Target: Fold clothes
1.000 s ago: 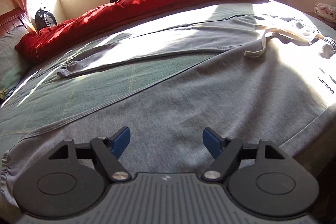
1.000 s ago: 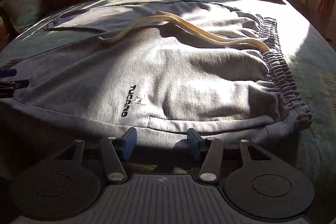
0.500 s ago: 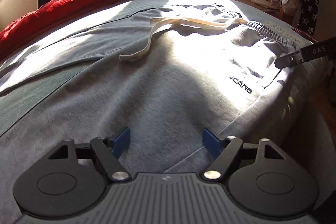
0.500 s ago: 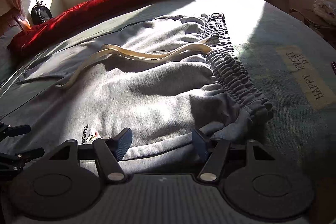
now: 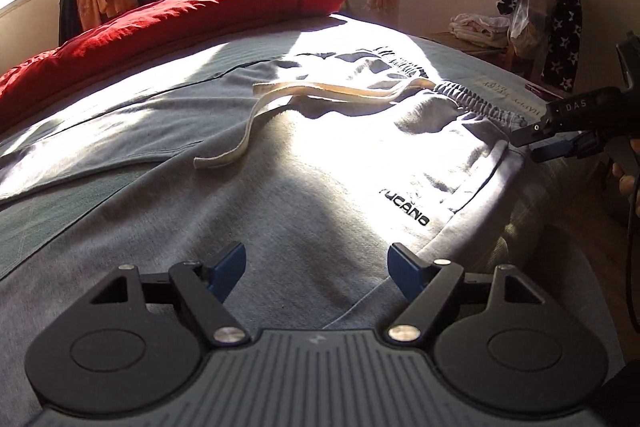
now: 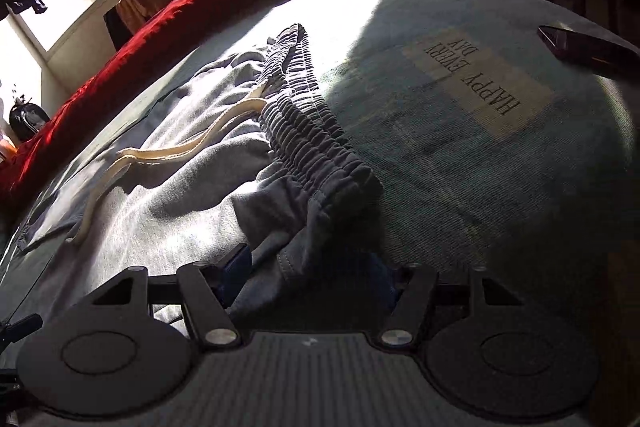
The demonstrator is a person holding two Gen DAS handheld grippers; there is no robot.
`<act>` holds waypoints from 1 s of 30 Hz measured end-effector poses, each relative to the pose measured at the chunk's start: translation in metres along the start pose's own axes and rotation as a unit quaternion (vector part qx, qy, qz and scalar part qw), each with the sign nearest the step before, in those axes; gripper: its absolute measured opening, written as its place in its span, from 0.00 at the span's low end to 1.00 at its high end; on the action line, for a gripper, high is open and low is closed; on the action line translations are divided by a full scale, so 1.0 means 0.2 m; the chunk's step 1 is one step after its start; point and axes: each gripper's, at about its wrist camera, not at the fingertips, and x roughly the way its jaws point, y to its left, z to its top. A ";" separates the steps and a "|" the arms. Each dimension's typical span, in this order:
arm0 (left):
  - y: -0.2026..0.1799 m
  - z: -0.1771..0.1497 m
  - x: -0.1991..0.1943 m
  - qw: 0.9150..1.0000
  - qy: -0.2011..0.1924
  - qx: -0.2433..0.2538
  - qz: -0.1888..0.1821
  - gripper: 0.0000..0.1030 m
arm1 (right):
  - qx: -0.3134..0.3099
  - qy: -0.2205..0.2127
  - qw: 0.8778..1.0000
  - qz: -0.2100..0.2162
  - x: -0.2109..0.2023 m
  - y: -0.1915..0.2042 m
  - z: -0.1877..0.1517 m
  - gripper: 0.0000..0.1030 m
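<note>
**Grey sweatpants spread on bed, right tongs at waistband corner**

Near edge of bed (image 6: 500, 163): grey sweatpants (image 5: 320, 195) lie spread lengthwise along it, both legs laid out flat, no fold visible across them. Waistband (image 6: 308, 135) sits toward the foot end, cream drawstring (image 5: 320, 91) loose on top. Judgement: folding is at an open stage; the garment is flat and unfolded as it lies, and all folds remain to be made.

Left tongs (image 5: 318, 267): apart, empty, low over the thigh fabric near the printed logo, pointing across the bed.

Right tongs (image 6: 308, 275): apart, straddling the near corner of the waistband, cloth bunched between the fingers but not pinched. From the left view they come in sideways from the bed's edge, a hand (image 5: 626, 179) partly visible behind.

Far edge: red duvet (image 5: 180, 15) rolled along it. A dark phone (image 6: 588, 51) lies at the foot corner.
</note>
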 end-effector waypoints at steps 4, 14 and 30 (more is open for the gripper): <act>-0.06 0.01 0.03 1.000 0.001 0.013 -0.016 0.76 | -0.005 -0.022 1.000 0.012 0.05 0.00 0.03 0.49; -0.17 0.04 0.11 0.998 0.011 0.045 -0.043 0.76 | -0.082 0.007 0.997 -0.011 0.05 -0.01 0.09 0.16; -0.46 0.02 0.11 0.937 0.048 0.346 -0.008 0.74 | -0.623 0.081 0.775 0.067 -0.03 0.53 -0.11 0.39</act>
